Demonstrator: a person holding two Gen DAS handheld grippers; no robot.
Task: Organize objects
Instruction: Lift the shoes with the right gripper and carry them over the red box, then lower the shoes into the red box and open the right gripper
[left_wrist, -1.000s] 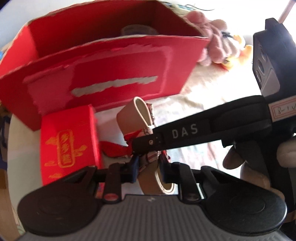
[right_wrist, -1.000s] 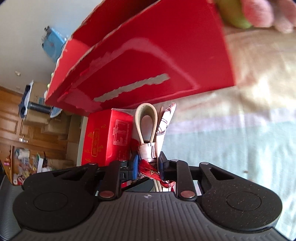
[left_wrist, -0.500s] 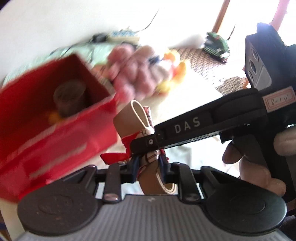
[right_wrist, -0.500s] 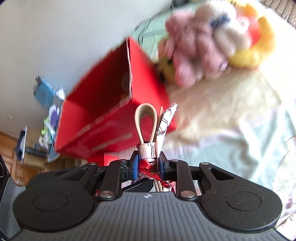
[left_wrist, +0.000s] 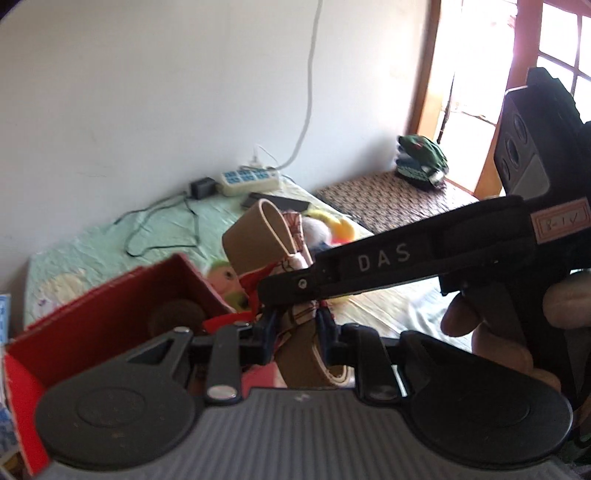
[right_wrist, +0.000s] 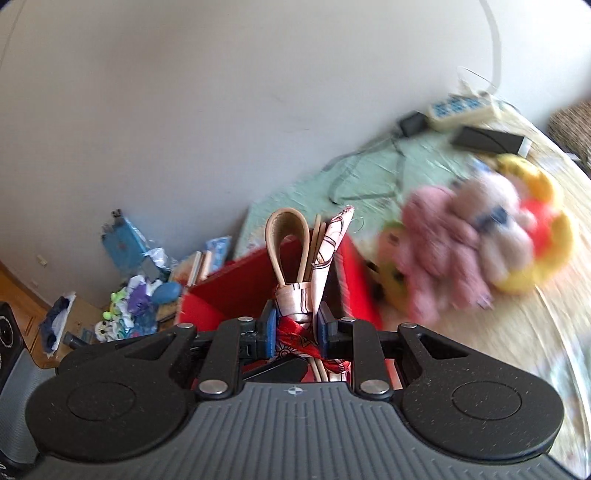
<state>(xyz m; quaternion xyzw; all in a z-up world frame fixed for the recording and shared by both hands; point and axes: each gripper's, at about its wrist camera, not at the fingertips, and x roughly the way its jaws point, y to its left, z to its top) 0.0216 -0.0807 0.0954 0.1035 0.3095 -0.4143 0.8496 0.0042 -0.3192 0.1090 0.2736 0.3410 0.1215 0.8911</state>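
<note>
A: Left wrist view: strap (left_wrist: 258, 236), tan leather loop with a patterned scarf tied round it, pinched by both tongs at once. Left gripper (left_wrist: 295, 325) clamps the scarf-wrapped middle; right gripper (left_wrist: 291, 286) crosses in from the right, nipping just above.

B: Where's the box?

A: Red box (left_wrist: 110, 310), stiff card, open top, lies down-left of the strap and close under it. Something dark and round sits inside.

B: Strap's axis?

A: Long axis runs up and away from the jaws, loop end highest. Right wrist view: right gripper (right_wrist: 295, 325) shut on the red knot, strap (right_wrist: 286, 240) upright over the box (right_wrist: 221, 295).

B: Nearer hand?

A: Both equal; likely lowering loop-first or tilting left.
</note>
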